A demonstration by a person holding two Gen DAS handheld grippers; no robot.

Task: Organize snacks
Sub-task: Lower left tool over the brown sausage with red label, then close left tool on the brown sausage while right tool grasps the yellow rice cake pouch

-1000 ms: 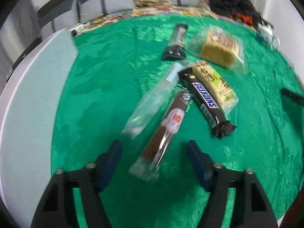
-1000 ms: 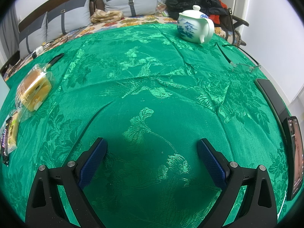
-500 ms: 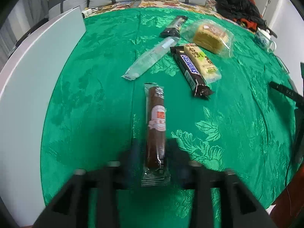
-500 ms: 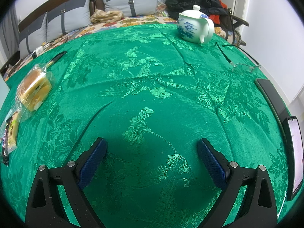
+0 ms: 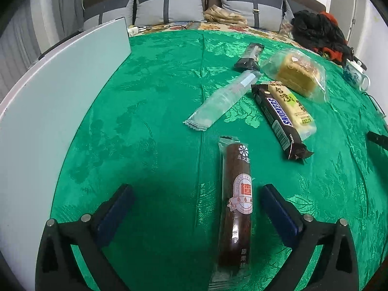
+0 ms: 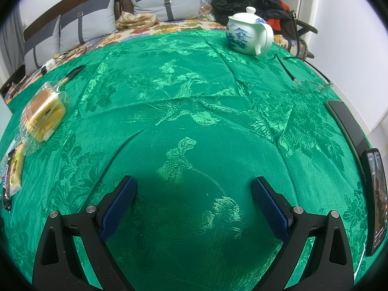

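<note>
My left gripper (image 5: 194, 203) is open above the green tablecloth (image 5: 155, 111). A brown snack stick in clear wrap (image 5: 236, 201) lies on the cloth between the fingers, close to the right finger (image 5: 278, 212), and is not gripped. Beyond it lie a pale clear-wrapped bar (image 5: 224, 99), a Snickers bar (image 5: 278, 117), a yellow-green bar (image 5: 294, 104), a wrapped cake (image 5: 295, 72) and a dark packet (image 5: 249, 57). My right gripper (image 6: 192, 201) is open and empty over bare cloth. The cake (image 6: 42, 112) and the two bars (image 6: 12, 169) show at its far left.
A pale grey board or box (image 5: 48, 101) borders the cloth on the left. A white and blue teapot (image 6: 248, 35), glasses (image 6: 310, 82) and two phones (image 6: 374, 194) lie on the right side. A sofa with cushions (image 5: 169, 7) stands behind the table.
My left gripper closed on the brown snack stick, turned it lengthwise and drew it nearer, then opened and let it go on the cloth. The right gripper has not moved.
</note>
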